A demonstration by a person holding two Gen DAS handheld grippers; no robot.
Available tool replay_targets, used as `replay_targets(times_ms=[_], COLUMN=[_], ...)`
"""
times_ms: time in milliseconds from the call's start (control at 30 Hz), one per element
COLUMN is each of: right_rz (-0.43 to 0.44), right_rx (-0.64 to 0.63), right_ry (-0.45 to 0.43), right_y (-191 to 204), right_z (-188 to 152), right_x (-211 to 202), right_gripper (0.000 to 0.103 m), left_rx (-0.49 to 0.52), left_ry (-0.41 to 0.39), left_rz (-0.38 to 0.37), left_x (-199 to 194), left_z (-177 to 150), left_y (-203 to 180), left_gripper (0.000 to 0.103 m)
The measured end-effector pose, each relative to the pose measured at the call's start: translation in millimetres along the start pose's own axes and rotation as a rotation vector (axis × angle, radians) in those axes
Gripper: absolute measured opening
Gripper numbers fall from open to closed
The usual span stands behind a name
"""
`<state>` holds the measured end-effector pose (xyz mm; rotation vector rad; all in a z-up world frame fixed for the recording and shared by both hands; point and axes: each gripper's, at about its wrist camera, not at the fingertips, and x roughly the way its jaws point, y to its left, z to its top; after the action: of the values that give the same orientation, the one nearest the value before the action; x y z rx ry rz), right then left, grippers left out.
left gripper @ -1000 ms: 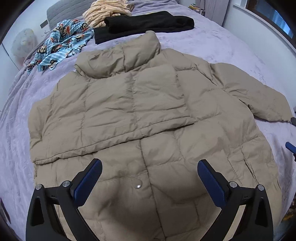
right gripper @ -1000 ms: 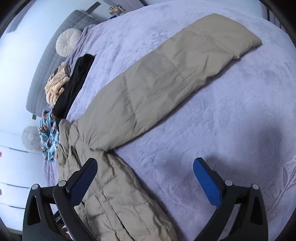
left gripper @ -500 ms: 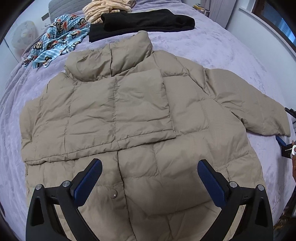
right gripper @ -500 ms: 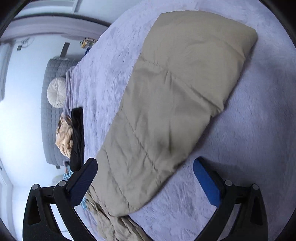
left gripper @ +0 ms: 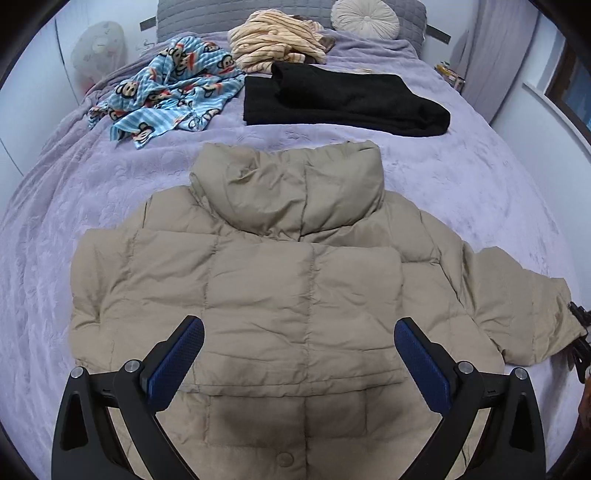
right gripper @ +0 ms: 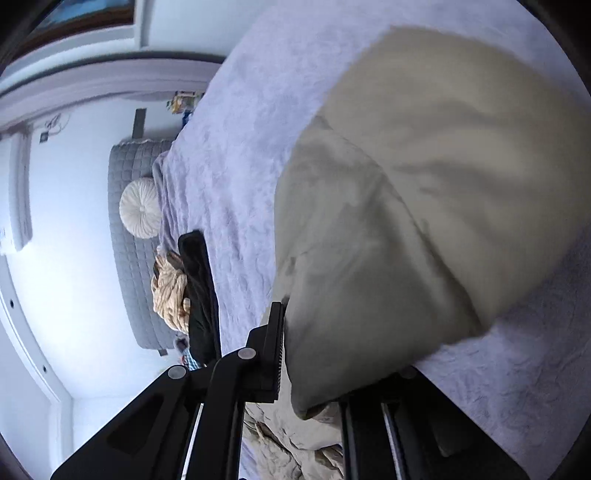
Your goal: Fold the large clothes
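Note:
A beige puffer jacket (left gripper: 288, 295) lies front-up on the purple bed, collar (left gripper: 291, 192) toward the headboard. Its left sleeve is folded across the chest; its right sleeve (left gripper: 517, 314) stretches out to the right. My left gripper (left gripper: 299, 354) is open and empty, hovering above the jacket's lower chest. My right gripper (right gripper: 314, 354) is shut on the cuff end of the right sleeve (right gripper: 388, 240), which fills the right wrist view and is lifted slightly off the bed. The right gripper also shows at the sleeve end in the left wrist view (left gripper: 580, 332).
A folded black garment (left gripper: 340, 99), a blue monkey-print cloth (left gripper: 170, 88) and a striped cream garment (left gripper: 277, 40) lie near the headboard, with a round white cushion (left gripper: 365, 16). The purple bedspread (left gripper: 92, 192) surrounds the jacket. A wall and window are on the right.
My right gripper closed in on the right sleeve's cuff and shut on it. My left gripper moved up over the jacket toward the chest, staying open.

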<state>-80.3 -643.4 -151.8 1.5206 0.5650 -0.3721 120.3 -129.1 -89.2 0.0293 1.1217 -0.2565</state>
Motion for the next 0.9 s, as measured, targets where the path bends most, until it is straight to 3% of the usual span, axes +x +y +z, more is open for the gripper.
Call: replay_targets(times_ms=[133,267,467,600,667,800,900], right_rz=[-0.027,-0.006,0.034,-0.075,-0.141,-0.295,-0.327], right_rx=[-0.293,-0.56,-0.91,-1.063,-1.082,-1.023,-0.93], right_ry=[0.024,0.082,0.246,0.381,0.44,0.502,0.528], right_y=[82,157,221,204,181,133,114], right_z=[-43,-111,-263,-354,-378,-383,-373], right_x=[12,40,114,172,195,226,227], right_gripper=[0.01,0.01,0.01,0.01,0.01,0.01,0.013], left_rx=[-0.017,-0.036,-0.064,-0.071,-0.08,-0.102,-0.118], left_ry=[0.003,0.024,0.039,0.011,0.001,0.03,0.038], left_rz=[0.032,0.023,0.022,0.071,0.089,0.073,0.042], left_x=[6,10,12,7,6,17,21], left_z=[-8,-17,-25,-29,-32,-38,-40], left_y=[28,58,105,135,148,165,167], left_gripper=[0.103,0.103,0.103,0.103,0.103,0.103,0.103])
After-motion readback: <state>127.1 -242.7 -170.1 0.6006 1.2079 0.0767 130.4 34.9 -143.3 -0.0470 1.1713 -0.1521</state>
